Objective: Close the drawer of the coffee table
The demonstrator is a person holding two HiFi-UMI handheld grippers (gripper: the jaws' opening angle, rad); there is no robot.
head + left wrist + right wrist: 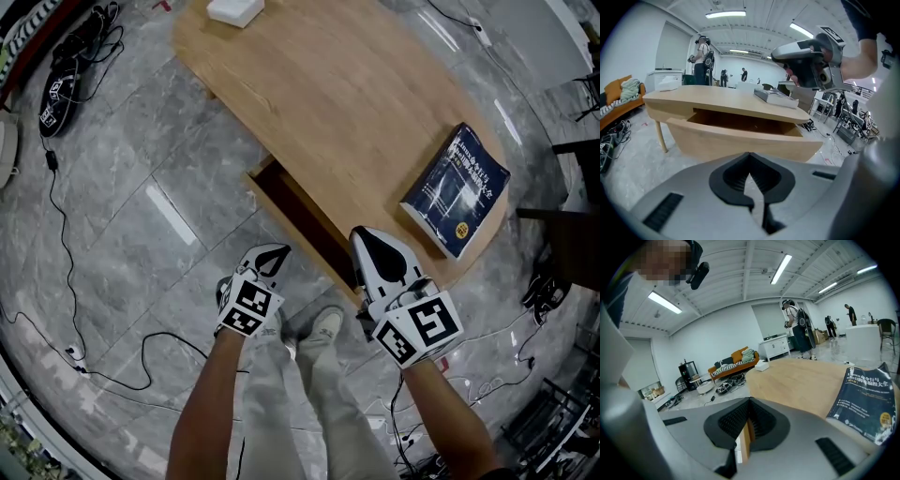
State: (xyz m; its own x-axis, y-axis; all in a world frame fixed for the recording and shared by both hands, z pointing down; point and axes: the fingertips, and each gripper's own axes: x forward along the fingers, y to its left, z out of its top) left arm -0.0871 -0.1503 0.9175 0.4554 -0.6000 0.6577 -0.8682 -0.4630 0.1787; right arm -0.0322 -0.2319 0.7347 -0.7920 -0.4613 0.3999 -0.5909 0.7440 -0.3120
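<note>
Drawer out, both my grippers pressed together and empty.

Head view: the drawer (298, 217) juts from the near side of the coffee table (337, 103). My left gripper (270, 258) hovers just near of it, and my right gripper (375, 246) sits over the table edge at the drawer's right end, left of the book (457, 190). Left gripper view: my jaws meet on nothing and the drawer lies straight ahead, so I judge a flat, square push at the middle of its front is best. Right gripper view: my jaws meet, with only the coffee table and the book beyond.
</note>
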